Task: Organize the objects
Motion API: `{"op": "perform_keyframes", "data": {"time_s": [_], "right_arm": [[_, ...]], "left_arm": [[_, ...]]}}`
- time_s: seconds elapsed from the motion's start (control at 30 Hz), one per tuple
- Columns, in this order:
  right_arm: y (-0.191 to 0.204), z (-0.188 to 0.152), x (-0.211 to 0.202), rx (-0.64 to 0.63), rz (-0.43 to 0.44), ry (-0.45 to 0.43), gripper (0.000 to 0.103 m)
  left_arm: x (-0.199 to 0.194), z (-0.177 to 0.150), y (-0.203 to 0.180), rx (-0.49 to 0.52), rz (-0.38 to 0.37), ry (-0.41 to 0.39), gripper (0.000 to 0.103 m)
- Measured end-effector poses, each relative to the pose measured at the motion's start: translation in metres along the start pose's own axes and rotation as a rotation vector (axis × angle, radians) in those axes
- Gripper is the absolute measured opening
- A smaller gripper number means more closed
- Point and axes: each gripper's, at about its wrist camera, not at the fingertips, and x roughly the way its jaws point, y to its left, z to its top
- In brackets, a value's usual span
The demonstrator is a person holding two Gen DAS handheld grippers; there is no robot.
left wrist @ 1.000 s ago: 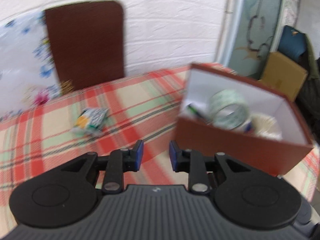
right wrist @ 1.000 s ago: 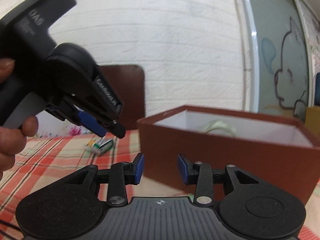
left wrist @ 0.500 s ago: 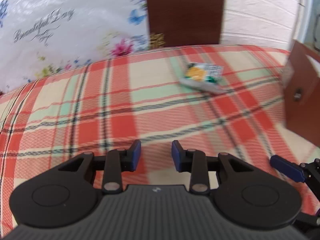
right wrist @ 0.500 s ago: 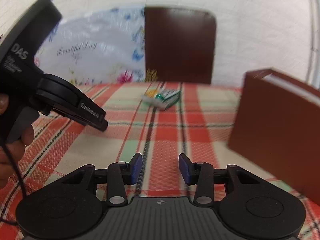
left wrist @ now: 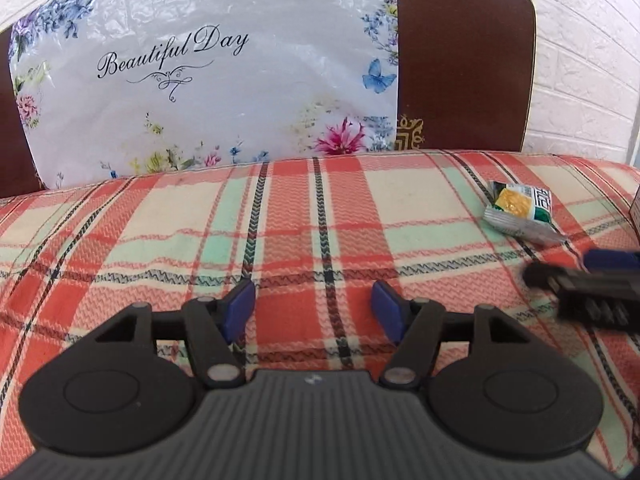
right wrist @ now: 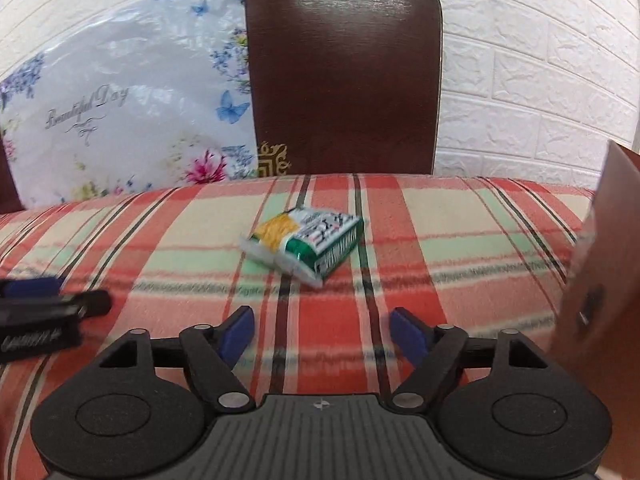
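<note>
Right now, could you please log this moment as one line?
left claw: opening, empty | right claw: opening, empty | packet: on cloth, ahead of right claw

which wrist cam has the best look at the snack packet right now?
Right wrist. The snack packet lies near mid-frame on the plaid cloth, ahead of the open right gripper, large though slightly blurred. In the left wrist view it is small, near the right edge.

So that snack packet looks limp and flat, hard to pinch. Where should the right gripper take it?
Probably across the snack packet at its puffy middle, coming from above and in front. It lies flat and skewed on the plaid cloth, so turn the open right gripper to straddle its short width.
</note>
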Motion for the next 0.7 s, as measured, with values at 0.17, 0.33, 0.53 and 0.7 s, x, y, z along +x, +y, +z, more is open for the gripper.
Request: {"op": "perform_keyframes", "data": {"time_s": [0.17, 0.33, 0.53, 0.7], "right_arm": [[0.011, 0.022, 0.038, 0.011, 0.042, -0.012, 0.098], [0.024, 0.029, 0.058, -0.037, 0.026, -0.015, 0.091], [0.033, 0.023, 0.046, -0.092, 0.031, -0.042, 0.051], [0.033, 0.007, 0.024, -0.125, 0.068, -0.015, 0.051]], "left_arm": [[0.001, -0.001, 0.0, -0.003, -0.004, -0.008, 0.068], [0.001, 0.0, 0.0, 0.001, -0.003, -0.007, 0.069], [0.001, 0.0, 0.0, 0.002, -0.001, -0.006, 0.07], [0.001, 0.001, 0.0, 0.003, 0.002, -0.006, 0.071]]}}
